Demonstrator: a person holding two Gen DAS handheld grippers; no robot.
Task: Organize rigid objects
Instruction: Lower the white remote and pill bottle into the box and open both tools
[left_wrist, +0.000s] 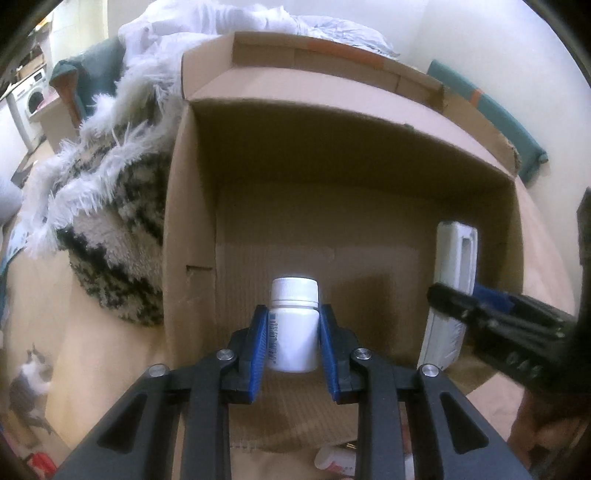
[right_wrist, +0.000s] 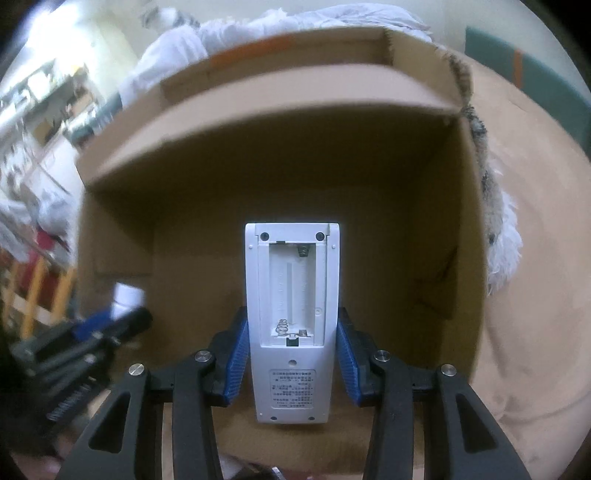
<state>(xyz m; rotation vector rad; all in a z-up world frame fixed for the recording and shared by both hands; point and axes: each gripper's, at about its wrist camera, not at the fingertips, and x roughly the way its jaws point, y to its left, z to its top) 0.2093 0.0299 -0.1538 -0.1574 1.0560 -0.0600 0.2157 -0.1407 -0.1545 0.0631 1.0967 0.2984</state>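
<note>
While the left tool (left_wrist: 293, 343) pinches a white pill bottle (left_wrist: 295, 325) upright between its blue pads, it holds it over the open cardboard box (left_wrist: 332, 192). The right tool (right_wrist: 291, 354) clamps a white remote (right_wrist: 291, 321) by its sides, back up, its battery bay uncovered, above the same box. A shaggy rug (left_wrist: 110, 206) lies beside the box.

Bottle (left_wrist: 295, 325) in left gripper (left_wrist: 293, 345), remote (right_wrist: 292, 325) in right gripper (right_wrist: 291, 360) — both over box (left_wrist: 332, 206); remote right of bottle.

White remote (right_wrist: 291, 325) between blue fingers (right_wrist: 236, 360)
</note>
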